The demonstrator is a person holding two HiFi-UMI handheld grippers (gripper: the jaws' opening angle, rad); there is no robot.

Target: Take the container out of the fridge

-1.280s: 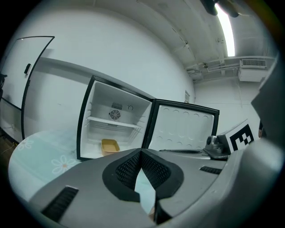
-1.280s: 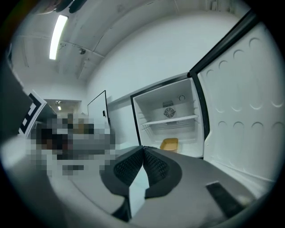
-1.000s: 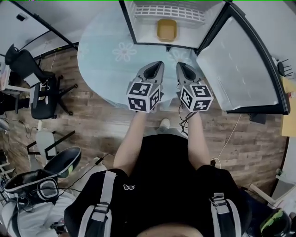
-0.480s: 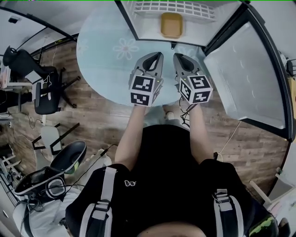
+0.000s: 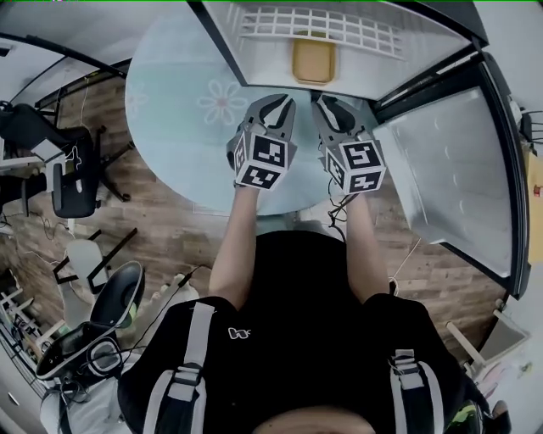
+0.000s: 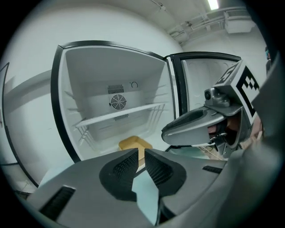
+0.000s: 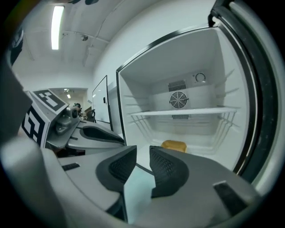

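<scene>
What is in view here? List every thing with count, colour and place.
fridge: one, white inside with black frame, open, straight ahead
fridge door: one, white, swung open at right
container: one, yellow, on the fridge floor under the shelf
wire shelf: one, white, across the fridge
fan vent: one, white, fridge's back wall
round mat: one, pale blue with flowers, before the fridge
floor: brown wood planks
office chairs: two, black, at left
left gripper: one, grey, short of the fridge, fingers opening, nothing between them
right gripper: one, grey, beside it, fingers opening, nothing between them
</scene>
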